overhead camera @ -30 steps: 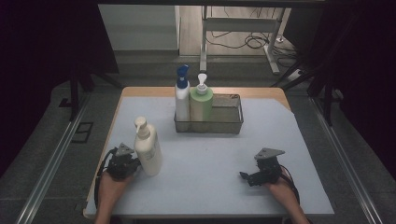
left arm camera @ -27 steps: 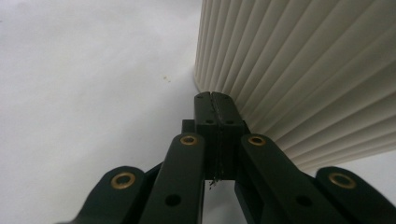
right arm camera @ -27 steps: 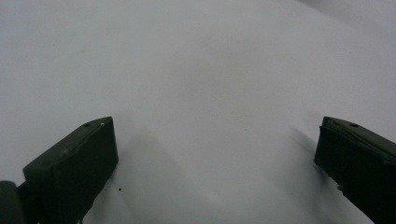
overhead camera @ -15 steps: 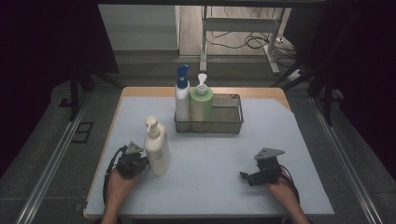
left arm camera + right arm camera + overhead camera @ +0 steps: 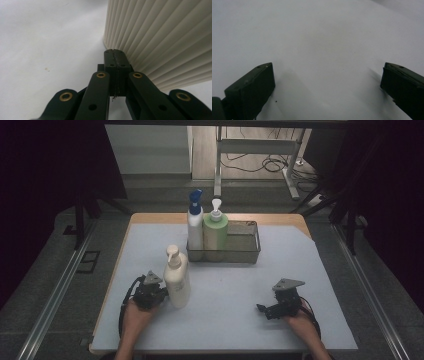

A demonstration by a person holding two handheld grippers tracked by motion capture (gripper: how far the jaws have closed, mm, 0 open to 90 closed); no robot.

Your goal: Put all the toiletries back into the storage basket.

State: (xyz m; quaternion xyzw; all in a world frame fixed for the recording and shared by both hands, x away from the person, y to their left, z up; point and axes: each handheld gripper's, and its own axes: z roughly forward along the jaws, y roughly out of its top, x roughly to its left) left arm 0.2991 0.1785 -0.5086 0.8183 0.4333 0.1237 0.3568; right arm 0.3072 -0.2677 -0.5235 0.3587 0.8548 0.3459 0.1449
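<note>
With its jaws clenched empty, the left hand-held gripper (image 5: pixel 115 56) nudges the ribbed cream pump bottle (image 5: pixel 177 279) just beside it; next likely pushing basketward, while the right hand-held gripper (image 5: pixel 327 82) rests released.

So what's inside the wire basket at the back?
The wire basket holds a white spray bottle with a blue trigger and a green pump bottle at its left end. Their bases are hidden behind the mesh wall; the right part looks empty.

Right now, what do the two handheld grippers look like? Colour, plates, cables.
Both are black. The left gripper and right gripper each carry a grey three-cornered plate on top and trail a black cable. Close up, the left gripper's linkage arms show brass-coloured rivets; the right gripper's pads are blocky and dark. Forearms are bare, no sleeves.
</note>
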